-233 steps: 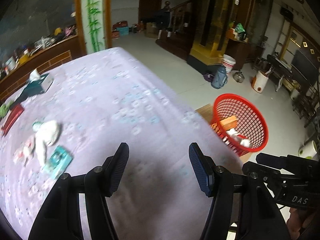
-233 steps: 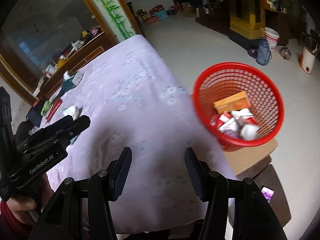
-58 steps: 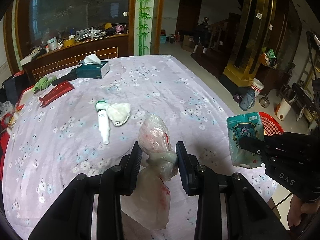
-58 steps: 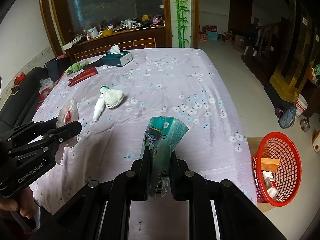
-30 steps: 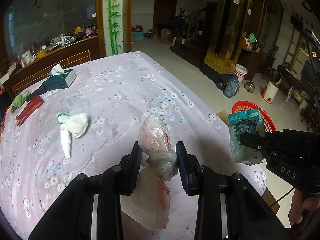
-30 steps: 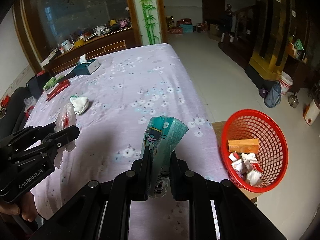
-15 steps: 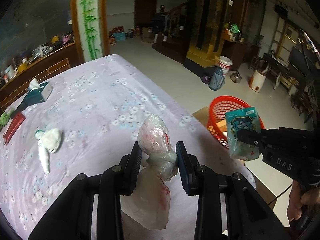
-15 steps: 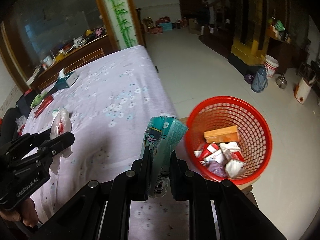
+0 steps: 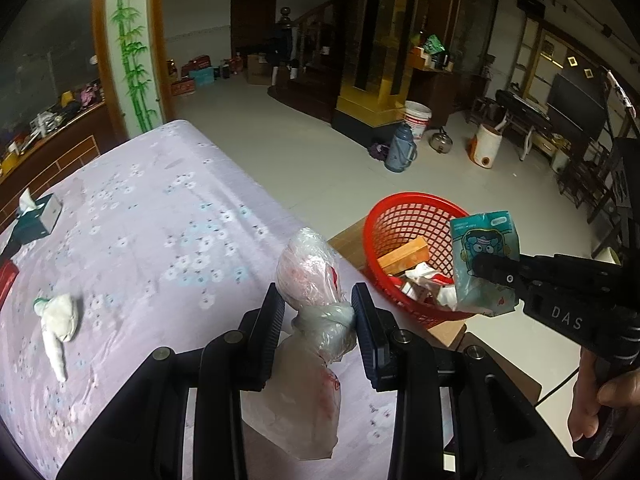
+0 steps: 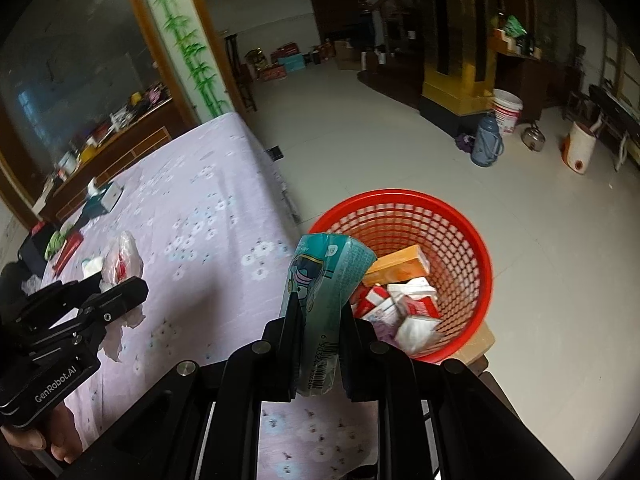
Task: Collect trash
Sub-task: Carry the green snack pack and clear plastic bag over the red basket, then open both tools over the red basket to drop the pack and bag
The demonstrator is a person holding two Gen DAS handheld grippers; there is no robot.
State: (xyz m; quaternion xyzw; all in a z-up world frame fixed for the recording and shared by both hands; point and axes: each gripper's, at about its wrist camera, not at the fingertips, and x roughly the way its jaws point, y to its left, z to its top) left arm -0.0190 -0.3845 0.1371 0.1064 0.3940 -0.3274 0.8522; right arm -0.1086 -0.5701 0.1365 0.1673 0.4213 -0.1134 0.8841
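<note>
My left gripper (image 9: pixel 318 312) is shut on a knotted clear plastic bag (image 9: pixel 310 272) with red marks, held above the table's near right corner. My right gripper (image 10: pixel 318 318) is shut on a teal tissue packet (image 10: pixel 326 276) with a cartoon print, held upright just left of the red mesh basket (image 10: pixel 452 236). That basket (image 9: pixel 404 216) stands on a low wooden stool beside the table and holds an orange box (image 10: pixel 398 264) and several red-and-white wrappers. In the left wrist view the teal packet (image 9: pixel 482 260) hangs over the basket's near rim. A white crumpled wad (image 9: pixel 58 318) lies on the purple flowered tablecloth (image 9: pixel 160 220).
A tissue box (image 9: pixel 36 220) and a red flat item (image 9: pixel 6 276) sit at the table's far left. On the tiled floor beyond the basket stand a blue thermos (image 9: pixel 402 154), a white bucket (image 9: pixel 418 120) and a kettle (image 9: pixel 440 140). A hand (image 9: pixel 596 396) grips the right tool.
Both grippers have swung right toward the basket, carrying the plastic bag and the teal packet. The basket now looms larger and closer; the packet hangs at its rim.
</note>
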